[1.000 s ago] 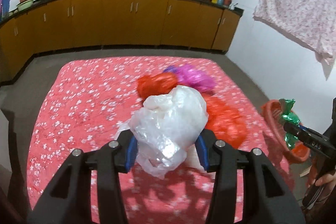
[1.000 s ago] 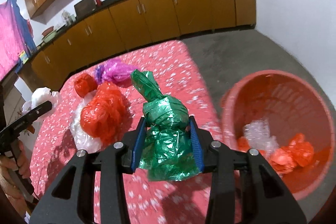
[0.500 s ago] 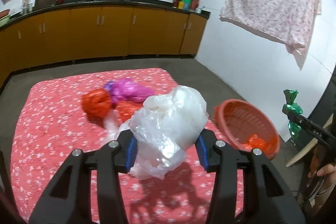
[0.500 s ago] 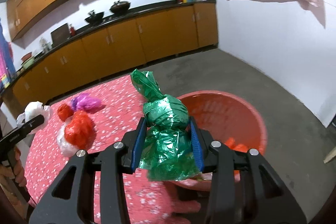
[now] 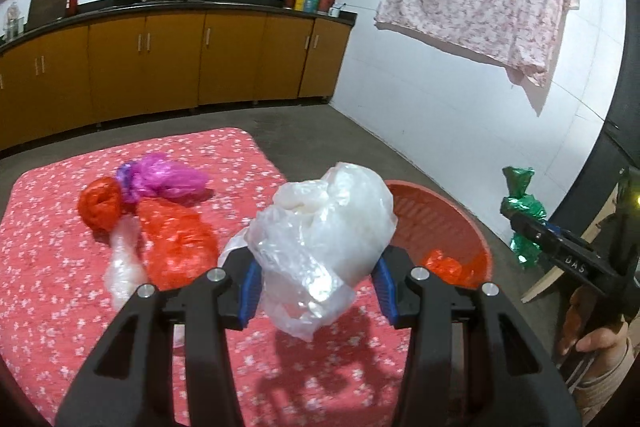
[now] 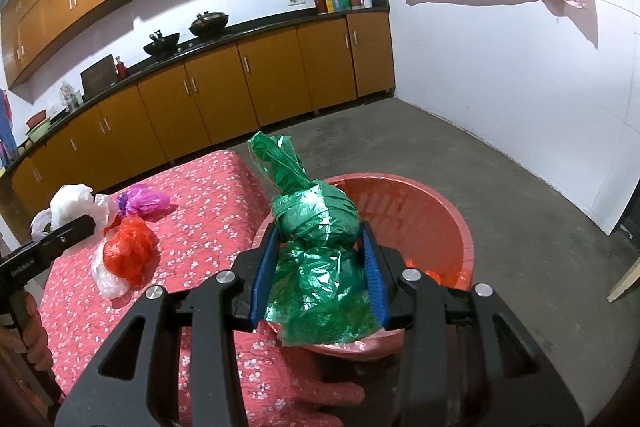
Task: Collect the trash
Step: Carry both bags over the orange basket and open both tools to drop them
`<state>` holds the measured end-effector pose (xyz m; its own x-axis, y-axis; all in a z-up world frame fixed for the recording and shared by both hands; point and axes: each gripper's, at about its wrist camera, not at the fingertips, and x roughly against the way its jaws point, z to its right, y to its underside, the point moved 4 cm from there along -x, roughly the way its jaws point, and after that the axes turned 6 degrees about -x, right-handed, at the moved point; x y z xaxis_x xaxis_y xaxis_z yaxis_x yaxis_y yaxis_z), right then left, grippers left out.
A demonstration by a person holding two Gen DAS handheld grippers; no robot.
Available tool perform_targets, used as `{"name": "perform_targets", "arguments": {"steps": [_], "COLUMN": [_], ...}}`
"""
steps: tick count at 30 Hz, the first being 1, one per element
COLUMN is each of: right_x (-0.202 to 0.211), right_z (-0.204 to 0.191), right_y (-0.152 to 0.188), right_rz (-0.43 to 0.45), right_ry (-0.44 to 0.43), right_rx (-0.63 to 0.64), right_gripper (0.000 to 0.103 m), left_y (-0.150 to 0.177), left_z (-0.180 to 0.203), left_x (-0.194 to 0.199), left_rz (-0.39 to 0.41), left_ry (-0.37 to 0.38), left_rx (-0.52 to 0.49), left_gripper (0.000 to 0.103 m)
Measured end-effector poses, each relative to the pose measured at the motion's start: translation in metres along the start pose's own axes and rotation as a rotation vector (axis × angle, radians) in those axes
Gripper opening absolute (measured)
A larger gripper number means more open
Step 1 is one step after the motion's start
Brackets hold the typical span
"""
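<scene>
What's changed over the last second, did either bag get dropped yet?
No drop yet. Both tongs swung away from the bags on the red floral cloth toward the round red plastic basket. The right tongs now hold the knotted green plastic bag over its rim; the left tongs hold the crumpled white plastic bag beside it. Both grips are unchanged.

black hand-held gripper (image 5: 318, 289) frames, blue ribbed pads (image 5: 251, 287), silver screws, white lettering on one side

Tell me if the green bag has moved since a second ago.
Yes. Held in the right tongs, the green bag has swung from over the red cloth to in front of the basket.
</scene>
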<state>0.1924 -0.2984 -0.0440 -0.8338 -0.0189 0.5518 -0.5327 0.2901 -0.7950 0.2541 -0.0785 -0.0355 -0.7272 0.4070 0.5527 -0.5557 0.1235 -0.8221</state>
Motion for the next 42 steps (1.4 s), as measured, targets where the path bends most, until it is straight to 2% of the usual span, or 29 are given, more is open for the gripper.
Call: {"name": "perform_targets", "arguments": {"steps": [17, 26, 42], "right_x": [-0.009, -0.024, -0.047], "right_z": [0.021, 0.036, 0.066], "right_y": [0.000, -0.002, -0.010], "right_rz": [0.013, 0.020, 0.052], "right_ry": [0.038, 0.048, 0.056], "right_rx": [-0.054, -0.074, -0.191], "right_gripper": [0.041, 0.041, 0.041], "left_y": [-0.007, -0.013, -0.015], "left_z": [0.035, 0.060, 0.096], "left_x": [-0.042, -0.077, -0.146], "left_rz": [-0.015, -0.030, -0.087], "left_ry": [0.085, 0.142, 0.212], "left_rx": [-0.023, -0.044, -0.064], "left_gripper": [0.046, 0.046, 0.047]}}
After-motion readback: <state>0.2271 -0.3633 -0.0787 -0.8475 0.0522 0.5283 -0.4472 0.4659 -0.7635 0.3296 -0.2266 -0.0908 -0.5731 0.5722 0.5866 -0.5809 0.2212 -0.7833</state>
